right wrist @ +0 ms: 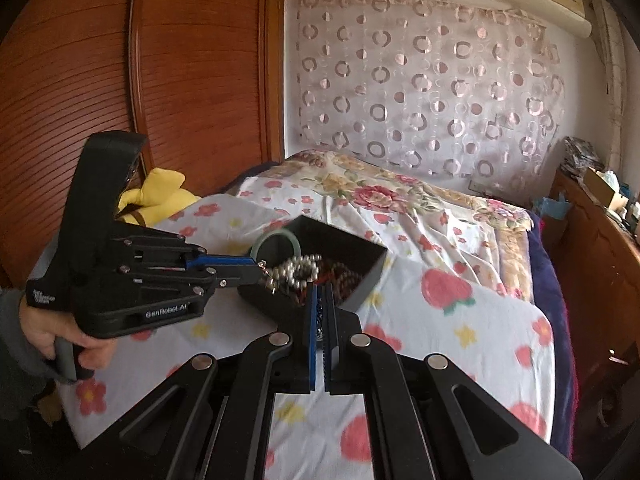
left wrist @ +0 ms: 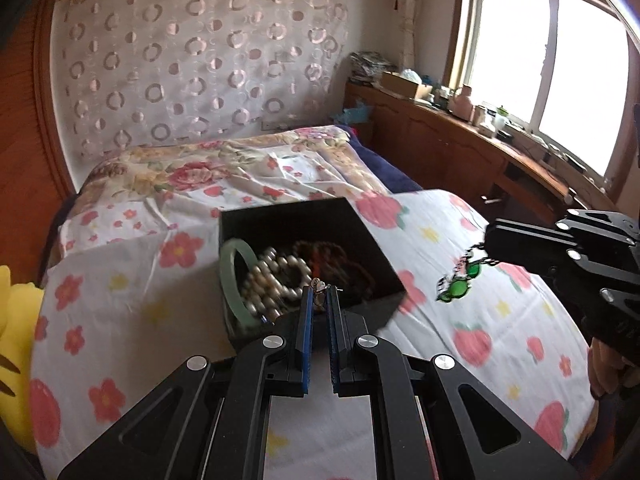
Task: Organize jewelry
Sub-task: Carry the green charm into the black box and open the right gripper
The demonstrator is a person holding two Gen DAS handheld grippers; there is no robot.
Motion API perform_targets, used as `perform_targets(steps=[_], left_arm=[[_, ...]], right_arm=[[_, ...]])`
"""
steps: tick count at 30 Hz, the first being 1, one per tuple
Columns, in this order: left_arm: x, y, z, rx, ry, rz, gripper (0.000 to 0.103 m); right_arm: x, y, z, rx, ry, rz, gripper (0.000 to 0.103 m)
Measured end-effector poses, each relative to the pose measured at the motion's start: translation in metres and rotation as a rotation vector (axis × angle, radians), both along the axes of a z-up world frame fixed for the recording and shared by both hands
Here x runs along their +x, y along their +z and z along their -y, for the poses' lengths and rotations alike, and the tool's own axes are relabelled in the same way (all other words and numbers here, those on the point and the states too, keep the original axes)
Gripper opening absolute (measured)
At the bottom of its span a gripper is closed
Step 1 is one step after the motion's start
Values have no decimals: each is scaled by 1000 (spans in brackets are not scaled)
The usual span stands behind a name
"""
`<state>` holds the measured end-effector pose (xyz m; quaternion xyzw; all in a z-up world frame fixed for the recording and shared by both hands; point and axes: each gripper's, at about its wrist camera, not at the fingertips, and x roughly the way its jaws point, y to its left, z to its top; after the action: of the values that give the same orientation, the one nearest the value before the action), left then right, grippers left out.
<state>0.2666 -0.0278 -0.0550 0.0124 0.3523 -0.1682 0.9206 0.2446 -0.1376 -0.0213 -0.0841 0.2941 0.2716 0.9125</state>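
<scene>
While the left tongs (left wrist: 319, 300) pinch an earring (left wrist: 319, 289) over the box (left wrist: 372, 236), green necklace (left wrist: 460, 280) hangs from right tongs (left wrist: 490, 240).

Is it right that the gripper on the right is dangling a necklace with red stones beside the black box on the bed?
Not quite: the stones are green, not red. The left wrist view shows the right gripper shut on the necklace, its green stones hanging beside the black box over the flowered bed sheet.

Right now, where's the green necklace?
In the left wrist view, the green necklace dangles from the right gripper, above the bedsheet, right of the black box.
</scene>
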Motion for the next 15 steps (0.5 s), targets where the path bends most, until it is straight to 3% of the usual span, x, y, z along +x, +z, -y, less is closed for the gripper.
perform_targets(steps=[13,15], left_arm=[[33,-12,-7,40,21,-9,6],[36,-14,-8,51,27,-10,13]], right_arm=[[62,-29,-22,13,46,-64,4],[65,-34,-22,19,41,-69,5]])
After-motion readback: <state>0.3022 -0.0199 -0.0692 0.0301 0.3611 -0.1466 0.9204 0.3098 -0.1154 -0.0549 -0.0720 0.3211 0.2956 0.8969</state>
